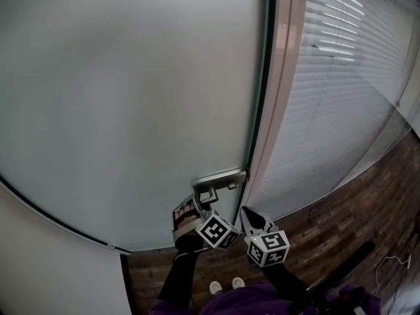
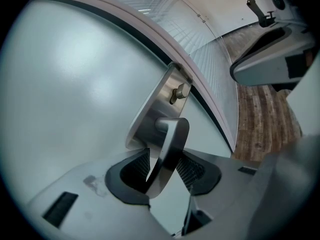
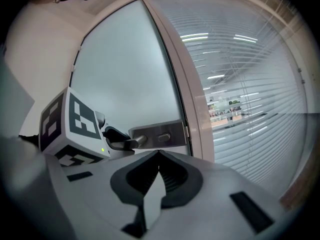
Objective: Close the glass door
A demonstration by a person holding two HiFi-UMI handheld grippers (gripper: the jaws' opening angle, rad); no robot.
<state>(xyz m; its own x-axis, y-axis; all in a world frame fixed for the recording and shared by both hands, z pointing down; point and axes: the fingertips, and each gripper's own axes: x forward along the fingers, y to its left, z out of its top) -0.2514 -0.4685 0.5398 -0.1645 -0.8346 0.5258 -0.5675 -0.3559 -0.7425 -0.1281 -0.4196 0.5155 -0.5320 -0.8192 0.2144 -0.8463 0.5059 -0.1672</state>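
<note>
The frosted glass door [image 1: 131, 97] stands with its lock edge along the pale door frame [image 1: 279, 110]. Its steel lock plate [image 1: 220, 178] carries a lever handle [image 1: 209, 193]. My left gripper [image 1: 200, 205] reaches up to that handle. In the left gripper view the handle [image 2: 170, 144] runs between the two ribbed pads of the left gripper [image 2: 165, 166]; the jaws stand wide and a gap shows beside the handle. My right gripper [image 1: 248, 214] hovers just right of the left one, its jaws [image 3: 159, 156] shut on nothing, pointing at the lock plate [image 3: 160, 134].
Right of the frame is a glass wall with white slatted blinds [image 1: 341, 77]. Dark wood flooring [image 1: 341, 222] runs below it. A pale wall [image 1: 52, 268] borders the door on the left. The person's shoes [image 1: 226, 285] show at the bottom.
</note>
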